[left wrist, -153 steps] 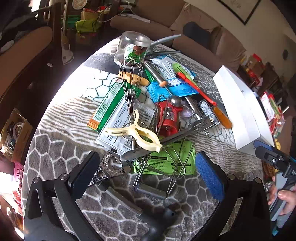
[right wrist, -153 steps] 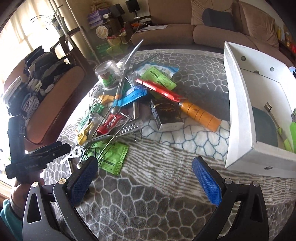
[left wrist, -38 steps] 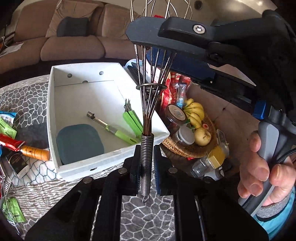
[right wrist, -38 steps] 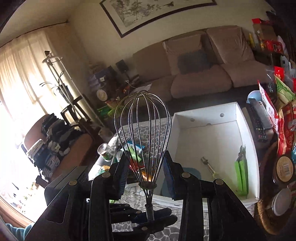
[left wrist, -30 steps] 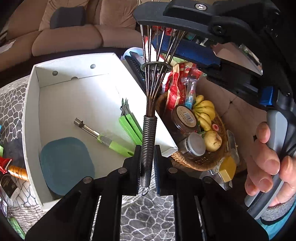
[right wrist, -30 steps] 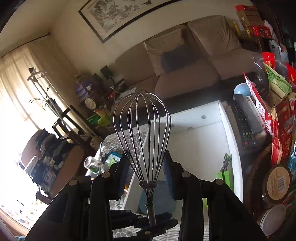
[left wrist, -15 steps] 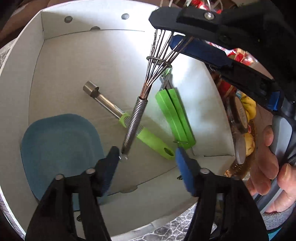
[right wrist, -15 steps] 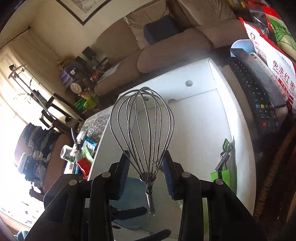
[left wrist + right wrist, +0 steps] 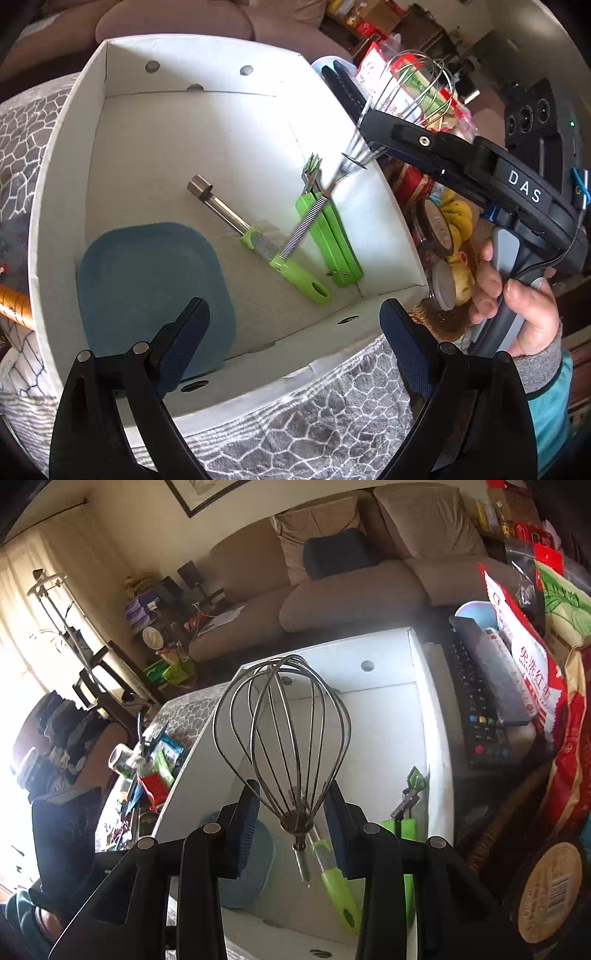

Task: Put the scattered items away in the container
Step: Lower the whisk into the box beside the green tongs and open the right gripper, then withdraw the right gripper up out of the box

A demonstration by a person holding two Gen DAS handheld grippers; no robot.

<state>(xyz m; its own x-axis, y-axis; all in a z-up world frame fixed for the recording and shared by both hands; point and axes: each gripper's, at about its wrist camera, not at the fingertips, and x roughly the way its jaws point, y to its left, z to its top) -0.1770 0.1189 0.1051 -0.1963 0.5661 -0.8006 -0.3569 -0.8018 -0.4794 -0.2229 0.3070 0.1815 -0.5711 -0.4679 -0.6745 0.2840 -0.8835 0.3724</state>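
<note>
Your right hand-held gripper pinches the whisk by its wires, coil handle angled down inside the white box. Your left hand-held gripper is opening, nothing between its jaws.

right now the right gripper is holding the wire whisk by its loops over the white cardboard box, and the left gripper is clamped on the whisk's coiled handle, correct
Not quite. The left gripper is not on the coiled handle: its jaws are opening, with nothing between them, as the left wrist view shows. The rest holds: the right gripper holds the wire whisk by its loops over the white cardboard box.
</note>
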